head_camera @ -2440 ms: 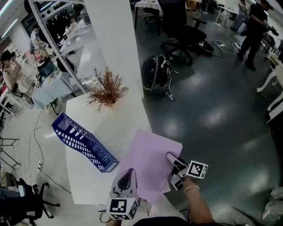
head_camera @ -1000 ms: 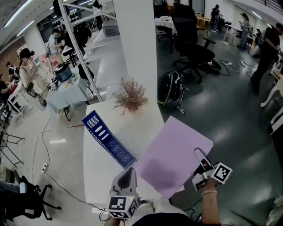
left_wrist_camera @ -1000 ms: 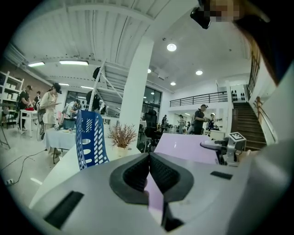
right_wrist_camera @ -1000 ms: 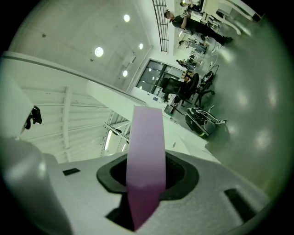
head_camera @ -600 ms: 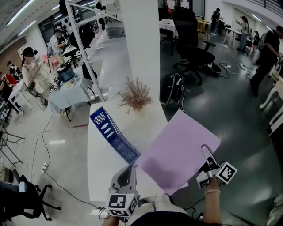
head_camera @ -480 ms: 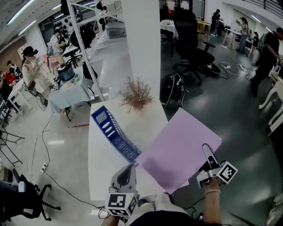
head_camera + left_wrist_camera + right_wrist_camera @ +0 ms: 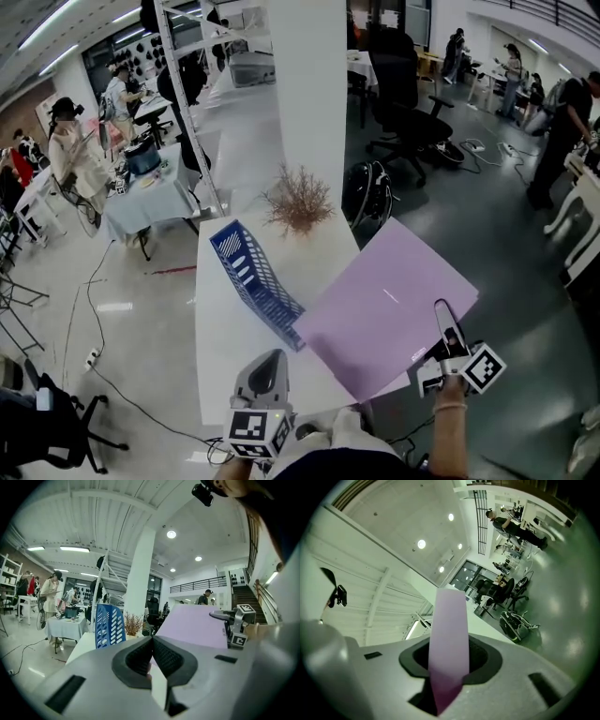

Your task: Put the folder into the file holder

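Folder (image 7: 384, 309) seems light and bendy, so an edge grip suits it: right gripper (image 7: 441, 321) pinches its near edge above the table (image 7: 230, 356), beside the holder (image 7: 255, 281), while left gripper (image 7: 270, 366) is closed, empty.

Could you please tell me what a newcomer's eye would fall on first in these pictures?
The large purple folder in the middle of the head view stands out first, raised over the right side of the white table, with the right gripper shut on its near right edge. Just to its left, the blue file holder stands on that table, with a dried brown plant behind it by the white pillar.
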`<state>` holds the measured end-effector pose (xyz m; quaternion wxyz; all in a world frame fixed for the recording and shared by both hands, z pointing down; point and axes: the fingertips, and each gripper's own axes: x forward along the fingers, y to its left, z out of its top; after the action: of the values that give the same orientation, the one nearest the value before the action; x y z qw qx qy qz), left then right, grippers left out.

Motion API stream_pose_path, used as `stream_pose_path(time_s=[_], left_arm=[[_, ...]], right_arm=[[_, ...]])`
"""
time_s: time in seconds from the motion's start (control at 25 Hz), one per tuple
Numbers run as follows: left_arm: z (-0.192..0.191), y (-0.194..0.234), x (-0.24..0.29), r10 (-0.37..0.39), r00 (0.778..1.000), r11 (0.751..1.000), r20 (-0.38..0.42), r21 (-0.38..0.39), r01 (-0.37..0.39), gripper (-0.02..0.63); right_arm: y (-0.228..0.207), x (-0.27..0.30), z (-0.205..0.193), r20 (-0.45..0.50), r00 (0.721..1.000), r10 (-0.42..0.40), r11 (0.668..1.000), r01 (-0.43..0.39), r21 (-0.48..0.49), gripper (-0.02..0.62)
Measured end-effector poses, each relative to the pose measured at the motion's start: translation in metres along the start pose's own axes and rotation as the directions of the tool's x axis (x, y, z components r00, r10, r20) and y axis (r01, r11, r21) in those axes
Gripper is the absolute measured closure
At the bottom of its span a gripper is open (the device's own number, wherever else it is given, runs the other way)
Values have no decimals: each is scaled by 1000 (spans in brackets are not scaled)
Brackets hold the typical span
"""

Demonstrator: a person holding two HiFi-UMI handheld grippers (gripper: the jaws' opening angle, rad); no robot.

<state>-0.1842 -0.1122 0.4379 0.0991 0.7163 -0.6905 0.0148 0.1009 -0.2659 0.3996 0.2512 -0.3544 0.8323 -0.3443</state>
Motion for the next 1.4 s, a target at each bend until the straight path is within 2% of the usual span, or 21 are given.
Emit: stream_pose_path(time_s=[0.64, 0.88, 1.4], left_arm=[[-1, 26, -27, -35, 999, 999, 10, -19, 35, 601], [2, 29, -25, -21, 1000, 999, 20, -29, 22, 601], [6, 40, -3, 40, 999, 998, 25, -39, -39, 601]], right_arm=[[83, 20, -16, 53, 997, 53, 980, -41, -193, 466], [102, 36, -21, 27, 997, 78, 967, -69, -247, 466], [122, 82, -30, -21, 990, 136, 944, -136, -300, 468]])
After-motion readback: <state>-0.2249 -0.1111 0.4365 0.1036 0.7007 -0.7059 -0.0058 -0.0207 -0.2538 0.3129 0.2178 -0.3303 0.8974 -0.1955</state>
